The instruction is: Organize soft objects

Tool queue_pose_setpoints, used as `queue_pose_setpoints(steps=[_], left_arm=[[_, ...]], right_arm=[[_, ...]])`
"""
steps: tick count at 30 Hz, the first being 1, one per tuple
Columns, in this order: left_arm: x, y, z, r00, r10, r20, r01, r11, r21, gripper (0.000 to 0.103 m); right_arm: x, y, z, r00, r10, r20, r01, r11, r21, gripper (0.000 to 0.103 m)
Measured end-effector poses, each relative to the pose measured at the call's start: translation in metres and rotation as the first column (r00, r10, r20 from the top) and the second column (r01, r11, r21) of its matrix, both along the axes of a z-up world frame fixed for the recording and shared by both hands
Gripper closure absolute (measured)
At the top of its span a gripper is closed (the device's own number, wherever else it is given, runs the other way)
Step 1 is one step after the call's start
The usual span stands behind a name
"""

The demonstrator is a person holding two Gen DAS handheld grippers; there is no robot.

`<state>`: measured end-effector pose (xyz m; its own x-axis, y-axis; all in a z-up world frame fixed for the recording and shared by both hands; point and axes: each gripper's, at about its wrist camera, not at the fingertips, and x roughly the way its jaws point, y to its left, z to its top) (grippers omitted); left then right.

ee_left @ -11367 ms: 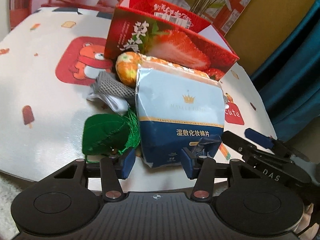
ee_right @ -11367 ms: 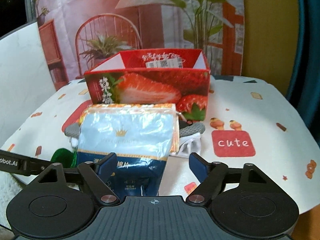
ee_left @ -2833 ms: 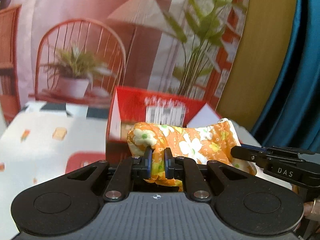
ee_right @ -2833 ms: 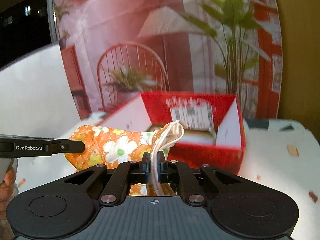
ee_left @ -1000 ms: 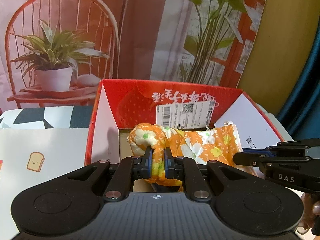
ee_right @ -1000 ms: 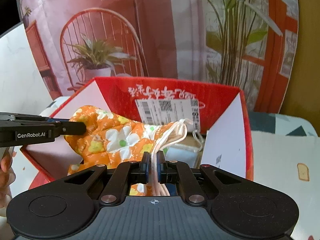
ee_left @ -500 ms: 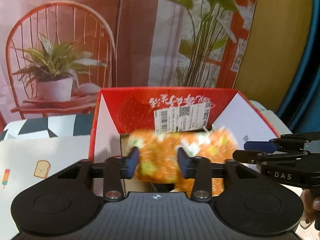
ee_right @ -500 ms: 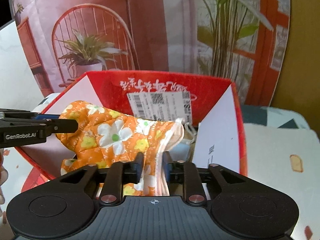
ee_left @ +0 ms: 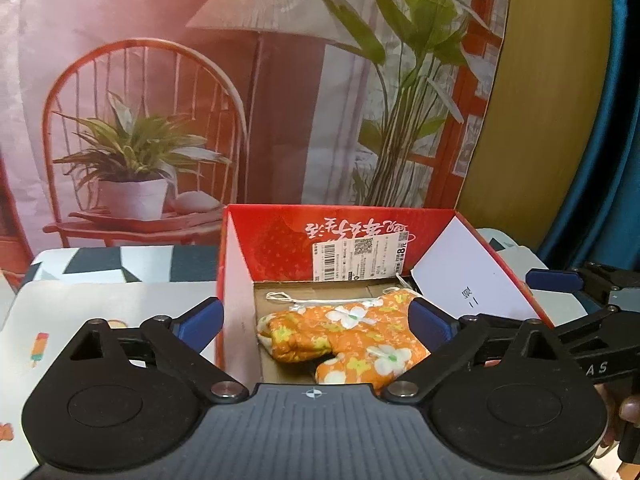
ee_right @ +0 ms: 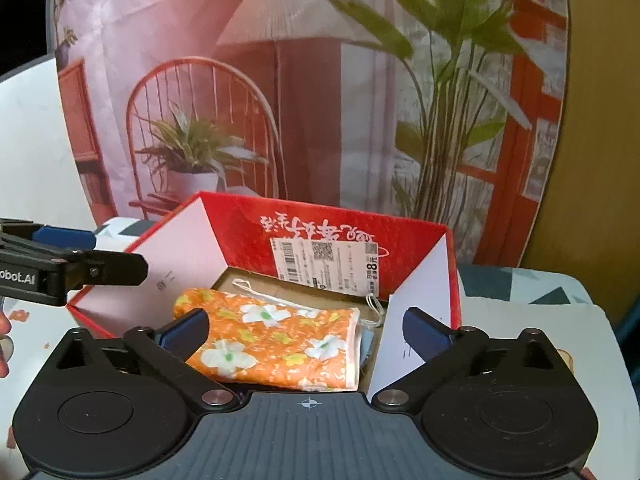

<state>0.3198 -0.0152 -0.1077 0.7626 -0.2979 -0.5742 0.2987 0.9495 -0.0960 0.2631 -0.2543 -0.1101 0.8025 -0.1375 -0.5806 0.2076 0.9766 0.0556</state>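
An orange flowered oven mitt (ee_left: 344, 334) lies inside the open red strawberry box (ee_left: 272, 236), on its cardboard floor; it also shows in the right wrist view (ee_right: 272, 340), in the same box (ee_right: 240, 220). My left gripper (ee_left: 316, 322) is open and empty, held above the box's near side. My right gripper (ee_right: 306, 328) is open and empty, also over the box's near edge. Each gripper shows at the edge of the other's view.
The box stands on a white table with cartoon prints (ee_left: 100, 300). A printed backdrop of a chair, lamp and plants (ee_left: 280, 80) hangs behind. A blue curtain (ee_left: 616, 160) is at the right. A light blue item (ee_right: 366, 342) peeks from under the mitt.
Both grippers have opened and let go of the mitt, which has dropped onto the box floor. Both grippers have pulled back slightly.
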Motion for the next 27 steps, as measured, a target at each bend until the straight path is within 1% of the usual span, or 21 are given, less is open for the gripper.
queue_pose_setpoints(steps=[7, 13, 18, 23, 27], left_arm=[[-0.042, 0.010, 0.008, 0.999, 0.011, 0.031, -0.011, 1.000, 0.009, 0.003], [-0.081, 0.021, 0.003, 0.999, 0.024, 0.041, -0.025, 0.999, 0.021, 0.003], [-0.108, 0.034, -0.007, 0.998, 0.050, 0.029, -0.050, 0.999, 0.013, 0.003], [-0.136, 0.042, -0.019, 0.998, 0.063, 0.014, -0.063, 0.998, 0.021, 0.003], [-0.153, 0.047, -0.029, 0.997, 0.073, -0.005, -0.073, 0.997, 0.013, 0.003]], right_arm=[[-0.032, 0.010, 0.006, 0.999, -0.039, 0.034, 0.039, 0.999, 0.011, 0.000], [-0.066, 0.021, 0.004, 0.995, -0.066, 0.076, 0.063, 0.997, 0.039, 0.000], [-0.093, 0.033, -0.006, 0.993, -0.077, 0.087, 0.074, 0.996, 0.048, 0.000], [-0.117, 0.045, -0.021, 0.994, -0.087, 0.071, 0.081, 0.994, 0.080, 0.000], [-0.135, 0.057, -0.031, 0.994, -0.086, 0.066, 0.081, 0.994, 0.079, 0.000]])
